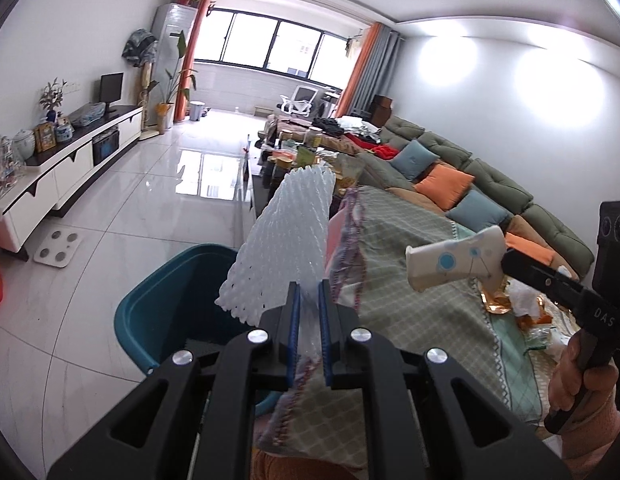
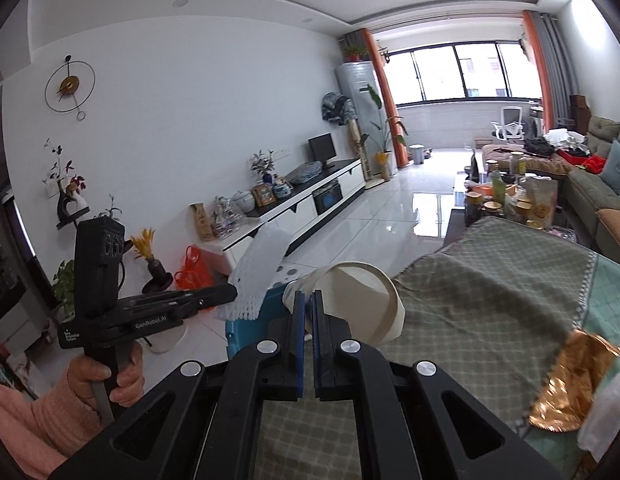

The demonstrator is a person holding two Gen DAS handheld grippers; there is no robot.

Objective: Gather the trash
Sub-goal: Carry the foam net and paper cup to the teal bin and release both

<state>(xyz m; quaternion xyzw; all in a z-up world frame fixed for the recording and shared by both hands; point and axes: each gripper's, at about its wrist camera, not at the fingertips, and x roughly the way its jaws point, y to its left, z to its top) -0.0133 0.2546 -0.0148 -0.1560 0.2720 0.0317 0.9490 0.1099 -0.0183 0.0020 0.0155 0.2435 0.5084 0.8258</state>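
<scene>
My left gripper (image 1: 308,286) is shut on a white foam fruit net (image 1: 285,236), held above the teal bin (image 1: 165,312) at the table's edge. The net also shows in the right wrist view (image 2: 257,276), gripped by the left gripper (image 2: 229,294). My right gripper (image 2: 308,300) is shut on the rim of a squashed white paper cup (image 2: 358,300). In the left wrist view the cup (image 1: 454,258) has blue dots and is held over the table by the right gripper (image 1: 506,262). A crumpled gold wrapper (image 2: 570,380) and white scraps (image 1: 526,300) lie on the table.
The table (image 2: 490,300) carries a green checked cloth. Beyond it a coffee table (image 2: 506,200) holds jars and packets. A green sofa (image 1: 490,184) with cushions runs along the right wall. A TV cabinet (image 1: 69,160) stands at the left across shiny floor tiles. An orange bag (image 2: 193,268) sits by the cabinet.
</scene>
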